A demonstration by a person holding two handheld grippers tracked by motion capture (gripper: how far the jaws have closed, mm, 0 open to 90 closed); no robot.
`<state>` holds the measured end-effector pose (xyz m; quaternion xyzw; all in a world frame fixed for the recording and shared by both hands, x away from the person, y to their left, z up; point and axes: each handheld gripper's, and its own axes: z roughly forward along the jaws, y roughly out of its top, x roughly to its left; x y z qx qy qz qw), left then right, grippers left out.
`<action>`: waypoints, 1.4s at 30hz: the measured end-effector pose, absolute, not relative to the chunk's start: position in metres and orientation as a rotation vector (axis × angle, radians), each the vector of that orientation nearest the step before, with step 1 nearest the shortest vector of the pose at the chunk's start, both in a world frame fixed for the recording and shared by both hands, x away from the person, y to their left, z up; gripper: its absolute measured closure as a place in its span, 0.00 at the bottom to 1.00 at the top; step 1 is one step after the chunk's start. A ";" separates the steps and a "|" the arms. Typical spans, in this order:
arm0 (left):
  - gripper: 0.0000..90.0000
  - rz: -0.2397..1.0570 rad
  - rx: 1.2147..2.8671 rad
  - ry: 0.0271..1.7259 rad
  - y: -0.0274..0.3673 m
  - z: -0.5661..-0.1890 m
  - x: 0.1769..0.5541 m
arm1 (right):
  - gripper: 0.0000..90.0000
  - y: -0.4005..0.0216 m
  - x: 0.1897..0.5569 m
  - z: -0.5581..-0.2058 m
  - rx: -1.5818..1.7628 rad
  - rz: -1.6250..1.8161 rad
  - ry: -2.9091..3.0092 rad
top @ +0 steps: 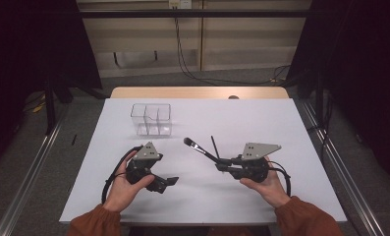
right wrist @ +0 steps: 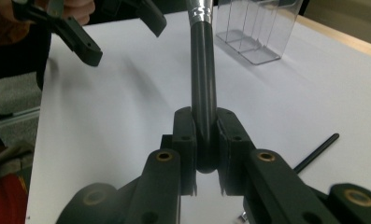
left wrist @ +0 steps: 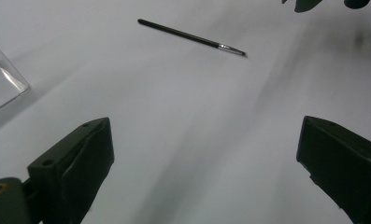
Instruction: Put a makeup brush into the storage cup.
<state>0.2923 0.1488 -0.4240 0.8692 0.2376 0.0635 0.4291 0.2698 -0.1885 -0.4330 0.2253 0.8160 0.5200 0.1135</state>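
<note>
The room is dim, with dark curtains at both sides, a pale wall behind and cables on the grey floor; in its middle stands the white table, with a wooden edge at the far side. On the far-left part of the table stands the clear organizer, a transparent box divided in compartments, upright and, as far as I can see, with nothing in it.

The right gripper is clamped on the handle end of the large brush; its jaws stand narrow around the dark handle, and the brush is lifted off the table. The long axis of the brush runs from the gripper toward the far left, bristle head first, so it points roughly at the organizer, which lies farther in the same direction, well apart; I judge the coming move depends on this line, to carry the brush there and turn it upright.

The left gripper rests near the organizer's side, jaws wide and holding nothing; the thin brush lies flat on the table, just beside the right gripper.
</note>
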 end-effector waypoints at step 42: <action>0.13 0.193 1.874 0.523 0.083 -0.416 0.288 | 0.89 -0.187 0.269 -0.429 0.661 1.571 2.342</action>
